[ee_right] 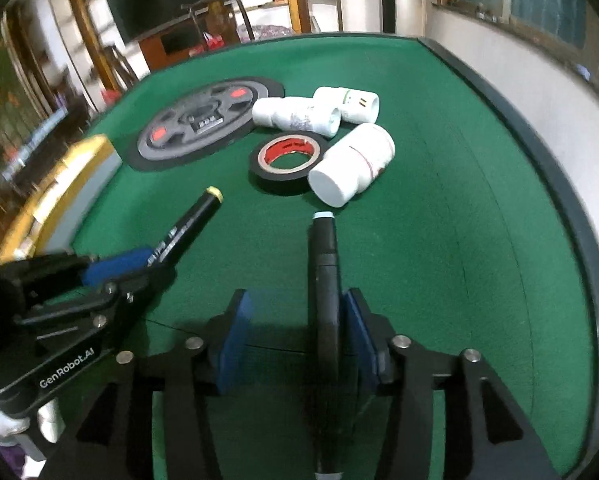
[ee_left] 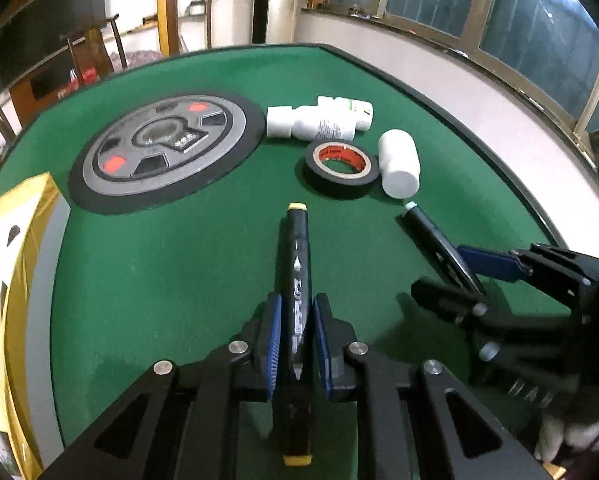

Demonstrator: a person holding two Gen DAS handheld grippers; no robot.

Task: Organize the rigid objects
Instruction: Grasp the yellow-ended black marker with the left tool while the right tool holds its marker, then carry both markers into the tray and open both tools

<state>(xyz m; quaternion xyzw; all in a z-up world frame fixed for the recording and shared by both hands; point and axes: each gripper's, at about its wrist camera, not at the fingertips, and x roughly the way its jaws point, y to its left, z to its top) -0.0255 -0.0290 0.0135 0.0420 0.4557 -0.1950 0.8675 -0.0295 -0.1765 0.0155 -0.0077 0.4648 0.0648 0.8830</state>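
My left gripper (ee_left: 295, 344) is shut on a black marker with yellow end caps (ee_left: 297, 264), pointing forward over the green table; it also shows in the right wrist view (ee_right: 187, 228). My right gripper (ee_right: 299, 336) is open around a black marker with a pale cap (ee_right: 324, 280); the marker rests against the right pad, a gap stays on the left. That marker shows in the left wrist view (ee_left: 435, 240). A roll of black tape with a red core (ee_left: 341, 168) (ee_right: 289, 162) lies ahead, with white bottles (ee_left: 399, 162) (ee_right: 353, 164) beside it.
Two more white bottles (ee_left: 319, 122) (ee_right: 299, 114) lie behind the tape. A round grey and black disc (ee_left: 163, 148) (ee_right: 207, 120) is set in the table. A yellow box (ee_left: 11, 240) (ee_right: 59, 184) lies at the left. The table's dark raised rim (ee_right: 571, 200) runs along the right.
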